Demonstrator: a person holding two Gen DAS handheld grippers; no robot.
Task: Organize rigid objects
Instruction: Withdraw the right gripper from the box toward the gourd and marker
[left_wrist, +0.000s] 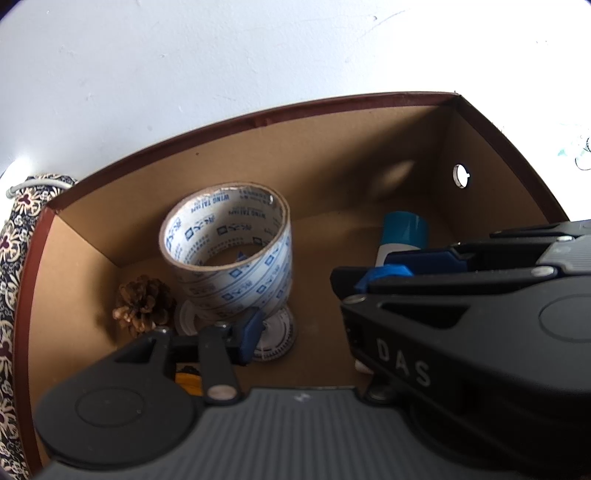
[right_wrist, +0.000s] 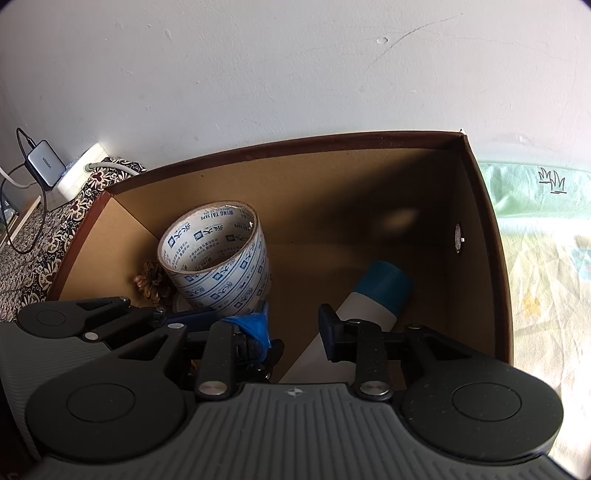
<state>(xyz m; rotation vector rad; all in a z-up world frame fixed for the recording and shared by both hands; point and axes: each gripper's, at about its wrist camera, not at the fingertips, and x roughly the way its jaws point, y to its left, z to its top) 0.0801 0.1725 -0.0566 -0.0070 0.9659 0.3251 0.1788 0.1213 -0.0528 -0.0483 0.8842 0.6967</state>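
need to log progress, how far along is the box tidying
Done: the tape roll, pine cone and teal-capped bottle lie inside the cardboard box. In hand: nothing; the left gripper and right gripper hang over the box, jaws apart and empty. Left: no loose objects show outside, so it looks nearly finished, though little outside is visible.
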